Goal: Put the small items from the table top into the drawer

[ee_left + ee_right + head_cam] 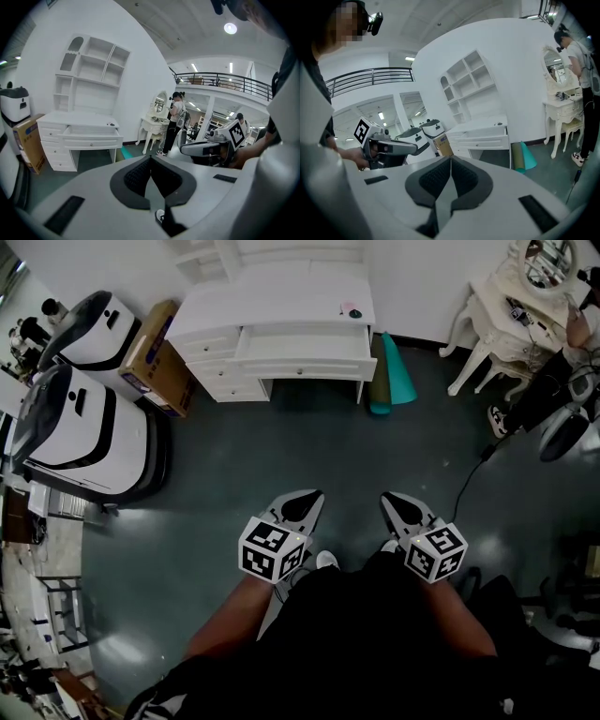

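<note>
A white desk (281,306) stands across the grey floor, far from me, with its wide middle drawer (305,345) pulled open. Small dark items (352,311) lie near the right end of the desk top. They also show as a speck, the small items (111,124), in the left gripper view. My left gripper (314,495) and right gripper (387,498) hover side by side at waist height, both pointing toward the desk. Each is shut with nothing between its jaws. The left gripper view shows the right gripper (206,147) alongside, and the right gripper view shows the left gripper (393,147).
Two white machines (84,427) and a cardboard box (155,357) stand left of the desk. Rolled teal mats (392,376) lean at its right leg. An ornate white dressing table (511,306), a person beside it and a floor cable (469,484) are at the right.
</note>
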{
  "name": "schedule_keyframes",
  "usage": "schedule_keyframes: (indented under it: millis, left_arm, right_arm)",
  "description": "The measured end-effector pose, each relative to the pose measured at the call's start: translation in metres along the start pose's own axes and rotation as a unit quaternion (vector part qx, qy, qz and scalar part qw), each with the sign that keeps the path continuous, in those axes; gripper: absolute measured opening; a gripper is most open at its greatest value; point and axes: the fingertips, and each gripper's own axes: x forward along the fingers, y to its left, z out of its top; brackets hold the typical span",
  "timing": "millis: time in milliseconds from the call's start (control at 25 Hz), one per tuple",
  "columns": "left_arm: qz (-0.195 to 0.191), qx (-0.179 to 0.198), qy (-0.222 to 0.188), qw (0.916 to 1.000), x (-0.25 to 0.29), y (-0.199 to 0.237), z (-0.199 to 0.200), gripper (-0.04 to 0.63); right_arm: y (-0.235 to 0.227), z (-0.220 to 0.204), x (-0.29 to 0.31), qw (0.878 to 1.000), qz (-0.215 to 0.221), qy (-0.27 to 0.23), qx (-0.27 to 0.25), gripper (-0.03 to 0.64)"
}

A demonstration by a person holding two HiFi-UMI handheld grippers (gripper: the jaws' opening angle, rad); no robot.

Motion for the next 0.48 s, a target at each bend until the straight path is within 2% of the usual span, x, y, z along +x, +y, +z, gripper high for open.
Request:
schedule_keyframes:
  millis: [480]
  left_arm:
    - [-0.009,-0.003,-0.001,1.0,0.006,0.017,0.008,0.011]
  right_arm:
    - [-0.001,0.014,0.028,1.0,0.005,0.009,0.001,0.028]
